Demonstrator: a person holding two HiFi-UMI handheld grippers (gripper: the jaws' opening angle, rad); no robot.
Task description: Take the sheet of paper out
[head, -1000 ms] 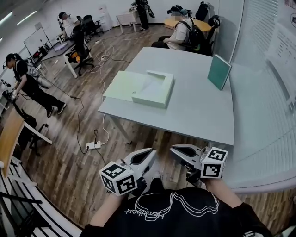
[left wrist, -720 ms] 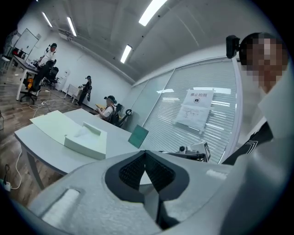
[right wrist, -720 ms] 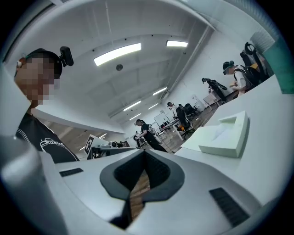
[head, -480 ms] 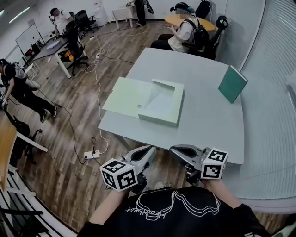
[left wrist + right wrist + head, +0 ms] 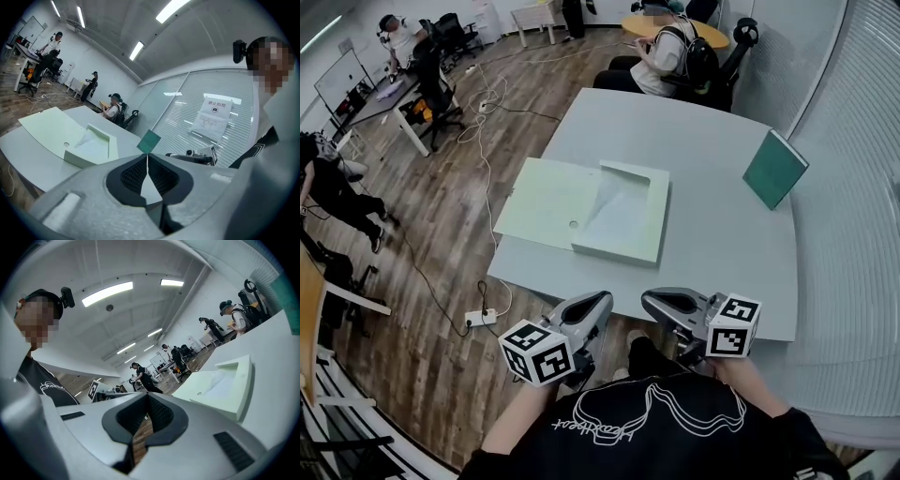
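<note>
Both grippers hover just off the table's near edge, clear of it: the left gripper and the right gripper each have their jaws pressed together with nothing between them. On the table's left half lies an open pale green box file, its lid spread flat toward the table's left edge. The sheet of paper lies inside the tray.

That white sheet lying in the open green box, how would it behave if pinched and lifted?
Probably floppy: the sheet lies unevenly, not flat, inside the box. Likely very light, and it looks thin enough to crease under a hard pinch.
</note>
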